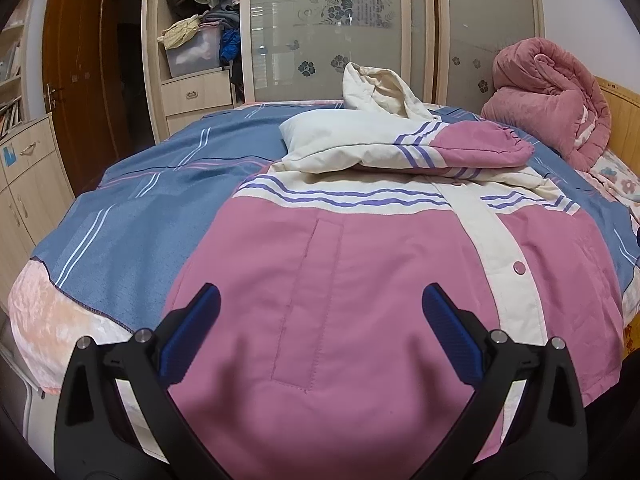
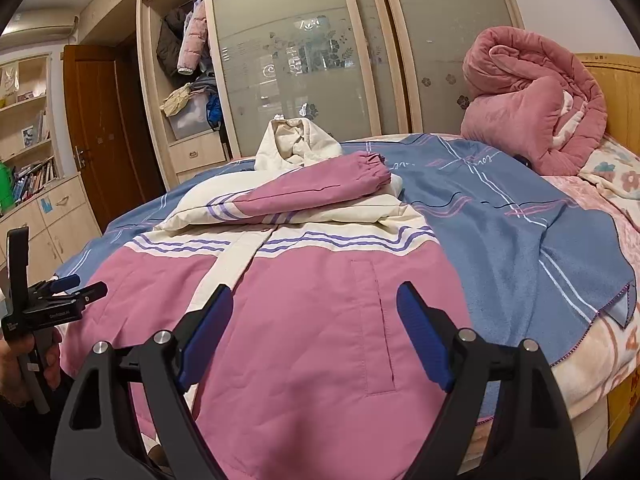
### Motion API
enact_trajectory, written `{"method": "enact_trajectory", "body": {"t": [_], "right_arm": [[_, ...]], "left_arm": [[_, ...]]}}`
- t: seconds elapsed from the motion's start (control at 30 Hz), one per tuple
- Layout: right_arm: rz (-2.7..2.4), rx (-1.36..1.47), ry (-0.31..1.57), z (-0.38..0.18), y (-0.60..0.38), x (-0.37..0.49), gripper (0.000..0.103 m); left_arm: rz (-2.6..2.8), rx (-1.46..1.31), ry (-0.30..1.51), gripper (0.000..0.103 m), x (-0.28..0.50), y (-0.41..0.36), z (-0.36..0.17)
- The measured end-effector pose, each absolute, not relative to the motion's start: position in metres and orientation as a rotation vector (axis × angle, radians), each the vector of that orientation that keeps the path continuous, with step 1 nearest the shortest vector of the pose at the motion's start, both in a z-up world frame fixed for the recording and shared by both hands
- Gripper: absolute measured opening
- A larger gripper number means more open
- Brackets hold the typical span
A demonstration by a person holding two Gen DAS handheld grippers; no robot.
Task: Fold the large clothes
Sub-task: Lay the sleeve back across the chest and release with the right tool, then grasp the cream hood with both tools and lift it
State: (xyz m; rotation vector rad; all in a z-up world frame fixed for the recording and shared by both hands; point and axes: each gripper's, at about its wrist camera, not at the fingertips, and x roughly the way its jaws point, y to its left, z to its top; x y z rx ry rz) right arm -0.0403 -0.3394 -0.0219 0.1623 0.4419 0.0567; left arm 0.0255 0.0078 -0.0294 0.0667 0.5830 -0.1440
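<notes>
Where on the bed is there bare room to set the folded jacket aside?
Bare blue blanket on the wardrobe side of the jacket; a smaller patch before the rolled pink quilt. Headboard end is crowded.

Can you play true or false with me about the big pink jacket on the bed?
1. The pink and cream jacket lies on a blue blanket. True.
2. One sleeve is folded across the jacket's chest. True.
3. The right gripper is squeezing the jacket. False: its jaws are open above the fabric and hold nothing.
4. The left gripper is shut. False: its jaws are also wide apart.
5. A rolled pink quilt sits by the headboard. True.
6. The jacket's hood is green. False: the hood is cream.
</notes>
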Motion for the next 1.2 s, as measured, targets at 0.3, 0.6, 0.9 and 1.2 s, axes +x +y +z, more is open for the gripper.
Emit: {"method": "enact_trajectory", "body": {"t": [0.3, 0.6, 0.9, 1.2], "right_arm": [[0.055, 0.162, 0.445, -0.023, -0.338, -0.038, 0.084], [0.068, 0.206, 0.448, -0.024, -0.337, -0.032, 0.084], [0.067, 0.189, 0.447, -0.023, -0.337, -0.029, 0.084], [0.071, 0.232, 0.456, -0.027, -0.348, -0.019, 0.084]], "left_arm": [[-0.154, 0.069, 0.582, 0.101, 0.024, 0.008, -0.028], [-0.151, 0.070, 0.584, 0.101, 0.025, 0.010, -0.027], [-0.187, 0.061, 0.590, 0.101, 0.027, 0.006, -0.029], [-0.264, 0.047, 0.672, 0.101, 0.042, -0.001, -0.028]]}}
